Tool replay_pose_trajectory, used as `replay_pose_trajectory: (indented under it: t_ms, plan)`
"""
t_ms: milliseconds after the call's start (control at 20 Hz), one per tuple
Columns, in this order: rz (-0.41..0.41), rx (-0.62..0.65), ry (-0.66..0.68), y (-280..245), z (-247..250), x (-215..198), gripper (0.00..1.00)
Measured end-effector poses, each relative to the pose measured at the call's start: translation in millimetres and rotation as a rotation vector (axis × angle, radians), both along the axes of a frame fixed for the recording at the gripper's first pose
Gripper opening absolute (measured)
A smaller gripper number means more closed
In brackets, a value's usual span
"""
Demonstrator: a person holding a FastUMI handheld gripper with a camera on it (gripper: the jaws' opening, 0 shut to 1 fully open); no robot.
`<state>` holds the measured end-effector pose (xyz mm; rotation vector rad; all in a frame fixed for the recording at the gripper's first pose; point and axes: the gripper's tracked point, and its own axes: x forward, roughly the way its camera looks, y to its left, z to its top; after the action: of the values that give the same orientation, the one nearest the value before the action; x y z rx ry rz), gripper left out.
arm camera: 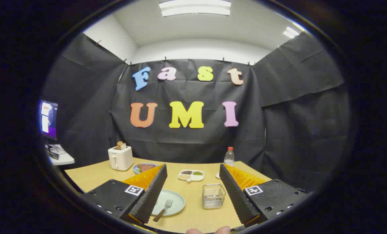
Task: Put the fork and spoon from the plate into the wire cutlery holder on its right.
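Gripper [192,182] spread wide, empty, raised above tabletop [193,217]. Plate [175,202] between fingers, nearer left one, partly hidden by it. Fork [164,209] on plate, tines pointing far, handle over near rim. Spoon not discernible. Wire cutlery holder [213,196] upright just right of plate, near right finger. Toaster [120,157] far left, bottle [229,157] far right, divided dish [191,175] between them.

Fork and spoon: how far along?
Nothing done: the holder looks empty. The fork lies on the plate; the spoon can't be made out, as a finger covers part of the plate. The gripper is open above the table, holding nothing. Both transfers appear left.
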<state>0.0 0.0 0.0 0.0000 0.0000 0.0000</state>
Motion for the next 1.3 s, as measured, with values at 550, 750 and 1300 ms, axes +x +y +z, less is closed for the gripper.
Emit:
replay_pose_trajectory:
  t_ms: [550,750,1300]
  plan:
    - [0.021,0.006,0.011,7,-6,-3,0.97]
    - [0.020,0.002,0.018,8,-10,-5,0.97]
    - [0.065,-0.008,0.140,28,-41,10,0.97]
